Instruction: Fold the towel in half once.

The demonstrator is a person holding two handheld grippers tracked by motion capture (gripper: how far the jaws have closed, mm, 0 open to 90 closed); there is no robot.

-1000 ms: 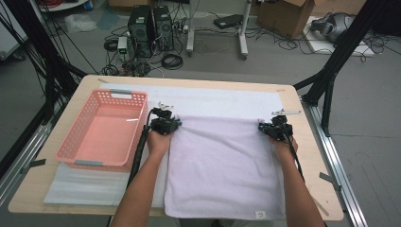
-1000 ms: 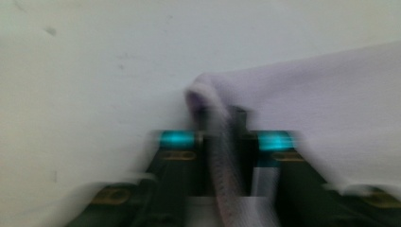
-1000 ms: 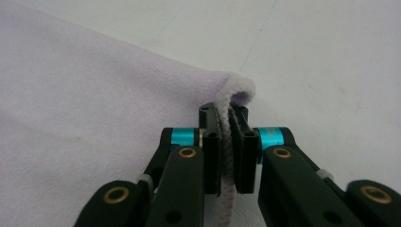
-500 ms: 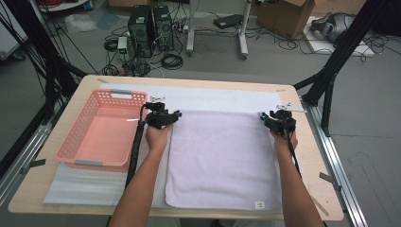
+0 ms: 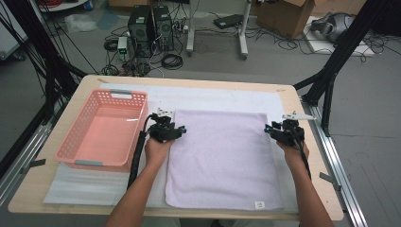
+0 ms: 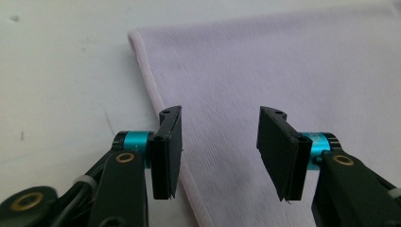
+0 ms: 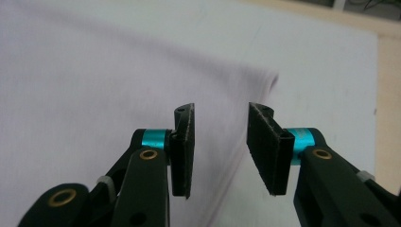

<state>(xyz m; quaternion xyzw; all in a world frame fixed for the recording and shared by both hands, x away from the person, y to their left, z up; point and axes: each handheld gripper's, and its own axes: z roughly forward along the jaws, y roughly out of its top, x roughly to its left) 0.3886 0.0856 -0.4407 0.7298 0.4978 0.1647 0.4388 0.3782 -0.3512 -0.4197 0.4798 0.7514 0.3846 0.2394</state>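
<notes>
Both grippers, left (image 5: 166, 128) and right (image 5: 282, 131), gaped empty over the flat, smooth lilac towel's (image 5: 222, 156) far corners.

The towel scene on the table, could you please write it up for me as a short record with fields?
towel: pale lilac towel, spread flat on the white mat, small label at its near edge
left gripper: left gripper jaws open, over the towel's left hem near the far corner
right gripper: right gripper jaws open, over the towel's right edge near the far corner
basket: pink basket, left of the towel, nothing in it
table: wooden table
</notes>
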